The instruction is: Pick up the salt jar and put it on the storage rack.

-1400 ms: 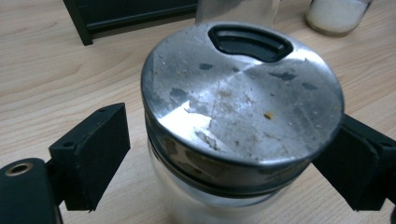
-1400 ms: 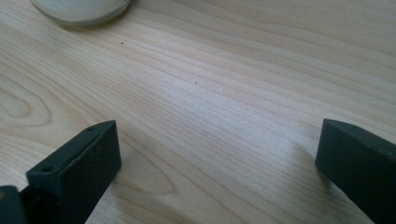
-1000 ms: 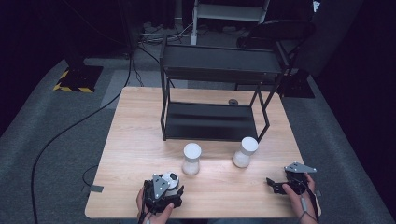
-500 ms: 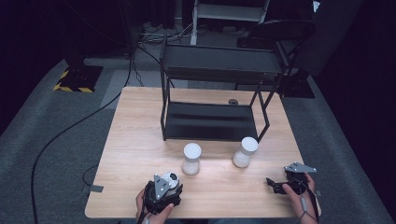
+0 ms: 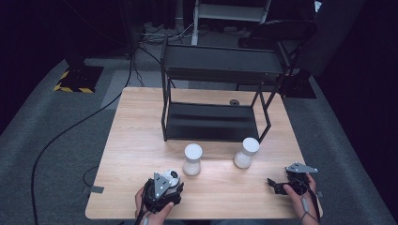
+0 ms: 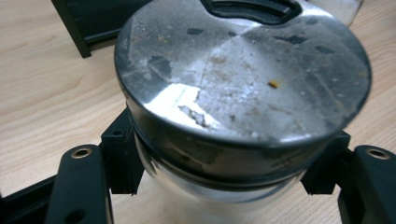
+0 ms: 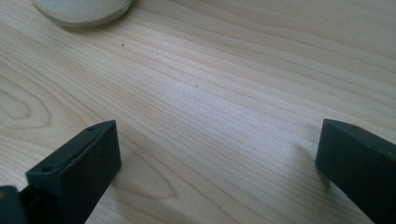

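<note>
A glass jar with a scratched metal lid (image 6: 243, 79) stands between my left gripper's (image 6: 224, 172) jaws, whose pads press on its glass body below the lid. From above, that left gripper (image 5: 165, 186) sits near the table's front edge with the jar's top (image 5: 174, 175) showing ahead of it. Two more white jars stand upright in front of the black rack, one in the middle (image 5: 193, 159) and one to the right (image 5: 246, 153). My right gripper (image 5: 277, 185) rests at the front right, open, with bare wood between its jaws (image 7: 217, 149).
A black two-level wire rack (image 5: 220, 93) stands on the far half of the wooden table (image 5: 136, 140). A small dark round piece (image 5: 233, 102) lies behind its lower shelf. Part of a jar's base (image 7: 81, 9) shows at the upper left of the right gripper view.
The left hand has shifted slightly at the front edge with the jar at its jaws. The right gripper and the two standing jars have kept their places.
</note>
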